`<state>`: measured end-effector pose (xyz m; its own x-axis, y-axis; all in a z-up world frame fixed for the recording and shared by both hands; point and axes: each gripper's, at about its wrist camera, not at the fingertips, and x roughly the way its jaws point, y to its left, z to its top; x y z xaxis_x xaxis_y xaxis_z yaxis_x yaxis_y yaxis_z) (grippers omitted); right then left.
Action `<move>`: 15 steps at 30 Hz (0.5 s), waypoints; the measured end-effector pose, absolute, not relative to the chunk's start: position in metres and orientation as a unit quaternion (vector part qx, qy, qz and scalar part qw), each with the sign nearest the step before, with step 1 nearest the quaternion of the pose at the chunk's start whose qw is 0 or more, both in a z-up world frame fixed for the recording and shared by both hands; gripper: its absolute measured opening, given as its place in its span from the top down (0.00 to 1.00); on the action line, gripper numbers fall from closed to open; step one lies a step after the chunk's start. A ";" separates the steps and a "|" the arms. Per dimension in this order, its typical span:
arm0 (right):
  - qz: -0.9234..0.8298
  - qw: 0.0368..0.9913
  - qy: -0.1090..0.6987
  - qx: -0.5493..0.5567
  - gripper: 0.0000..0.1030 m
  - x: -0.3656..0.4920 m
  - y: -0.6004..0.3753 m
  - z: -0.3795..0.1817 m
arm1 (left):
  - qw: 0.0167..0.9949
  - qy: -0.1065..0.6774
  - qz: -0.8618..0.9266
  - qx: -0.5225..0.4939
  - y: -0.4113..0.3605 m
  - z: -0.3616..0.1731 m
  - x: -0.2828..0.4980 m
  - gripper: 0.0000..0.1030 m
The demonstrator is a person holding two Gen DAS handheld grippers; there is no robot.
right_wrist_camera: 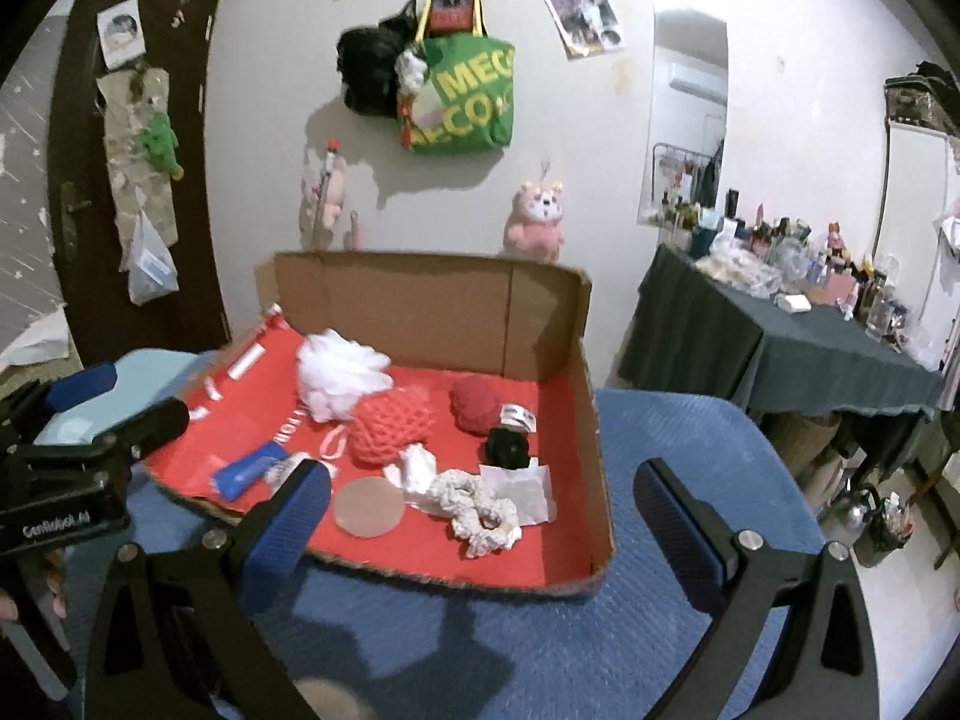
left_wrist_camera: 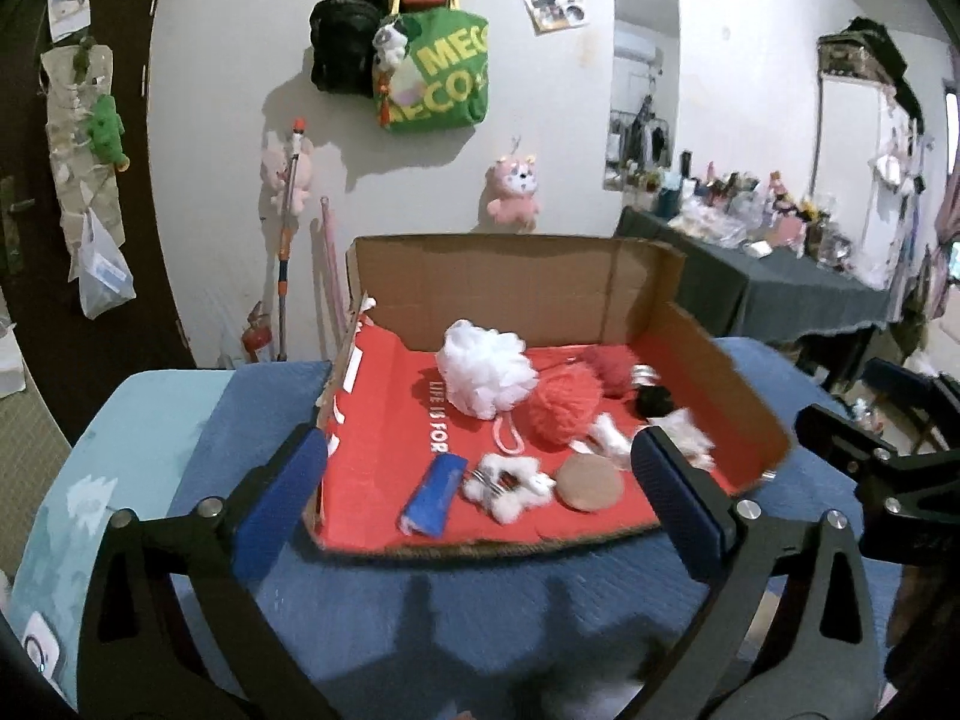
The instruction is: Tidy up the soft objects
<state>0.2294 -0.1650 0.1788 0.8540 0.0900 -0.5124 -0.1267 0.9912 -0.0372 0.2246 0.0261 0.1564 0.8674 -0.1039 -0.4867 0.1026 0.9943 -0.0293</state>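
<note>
An open cardboard box [left_wrist_camera: 510, 294] [right_wrist_camera: 420, 312] with a red lining sits on a blue quilted surface. In it lie a white mesh puff [left_wrist_camera: 483, 375] [right_wrist_camera: 339, 378], a coral knitted ball [left_wrist_camera: 564, 408] [right_wrist_camera: 393, 426], a dark red yarn ball [left_wrist_camera: 612, 369] [right_wrist_camera: 474, 402], a black scrunchie [right_wrist_camera: 507, 447], a white scrunchie [left_wrist_camera: 510, 483] [right_wrist_camera: 474, 504], a tan round pad [left_wrist_camera: 588, 483] [right_wrist_camera: 367, 507] and a blue packet [left_wrist_camera: 435, 495] [right_wrist_camera: 246, 471]. My left gripper [left_wrist_camera: 480, 492] is open and empty at the box's near edge. My right gripper [right_wrist_camera: 480, 516] is open and empty, just before the box.
The blue quilted surface [right_wrist_camera: 660, 588] extends around the box. A dark-clothed table [right_wrist_camera: 810, 360] crowded with bottles stands at the right. Bags [left_wrist_camera: 438, 72] and plush toys hang on the white wall behind. A dark door [left_wrist_camera: 72, 180] is at the left.
</note>
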 end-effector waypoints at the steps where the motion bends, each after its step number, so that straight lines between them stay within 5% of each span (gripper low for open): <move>1: 0.060 0.963 0.260 -0.032 0.00 0.220 -0.165 0.184 | 0.967 0.250 -0.056 -0.004 0.025 0.160 0.217 0.00; 15: 0.064 0.952 0.298 -0.019 0.00 0.131 -0.180 0.151 | 0.948 0.312 -0.056 -0.018 0.012 0.129 0.125 0.00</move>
<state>0.1309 -0.1801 0.1515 0.8143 0.1100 -0.5699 -0.1331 0.9911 0.0010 0.1245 0.0120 0.1286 0.7986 -0.1182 -0.5902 0.0957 0.9930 -0.0694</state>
